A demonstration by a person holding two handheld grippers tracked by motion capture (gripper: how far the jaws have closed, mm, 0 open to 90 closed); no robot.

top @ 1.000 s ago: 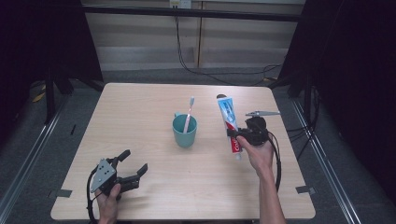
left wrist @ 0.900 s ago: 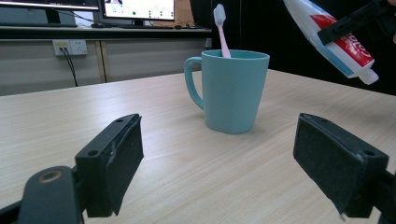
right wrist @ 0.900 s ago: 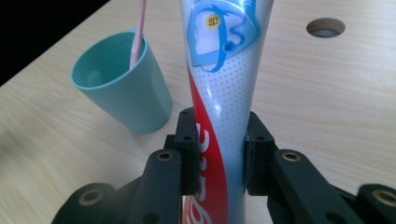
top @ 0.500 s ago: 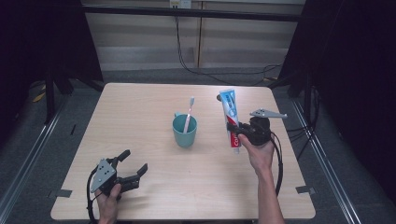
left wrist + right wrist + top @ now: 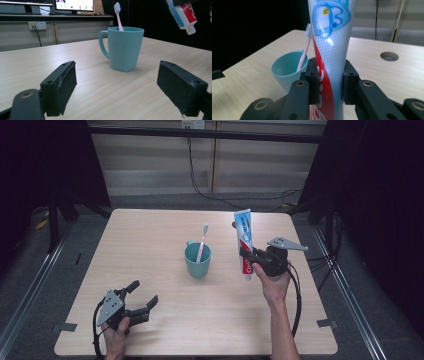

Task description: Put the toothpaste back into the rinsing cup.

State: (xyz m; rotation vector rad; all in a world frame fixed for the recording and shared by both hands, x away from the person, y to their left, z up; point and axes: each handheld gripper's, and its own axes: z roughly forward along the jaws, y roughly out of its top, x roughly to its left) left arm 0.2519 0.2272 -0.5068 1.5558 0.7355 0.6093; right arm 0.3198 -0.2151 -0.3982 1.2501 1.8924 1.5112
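A teal mug (image 5: 198, 260) (image 5: 124, 48) (image 5: 288, 69) stands at the table's middle with a pink toothbrush (image 5: 201, 242) (image 5: 118, 15) (image 5: 304, 50) leaning inside it. To its right, my right gripper (image 5: 248, 258) (image 5: 329, 80) is shut on a white, blue and red toothpaste tube (image 5: 244, 244) (image 5: 329, 47) (image 5: 184, 15), held off the table with its cap end low. My left gripper (image 5: 142, 296) (image 5: 125, 90) rests open near the front left of the table, nothing between its pads, facing the mug.
The wooden table (image 5: 150, 235) has a round cable hole (image 5: 389, 56) near its far right. Black curtains stand at both sides, and cables hang on the wall behind. A monitor (image 5: 73, 5) shows in the left gripper view.
My right gripper has carried the toothpaste tube a little left, toward the mug, and tipped it more upright. The left gripper has stayed still.
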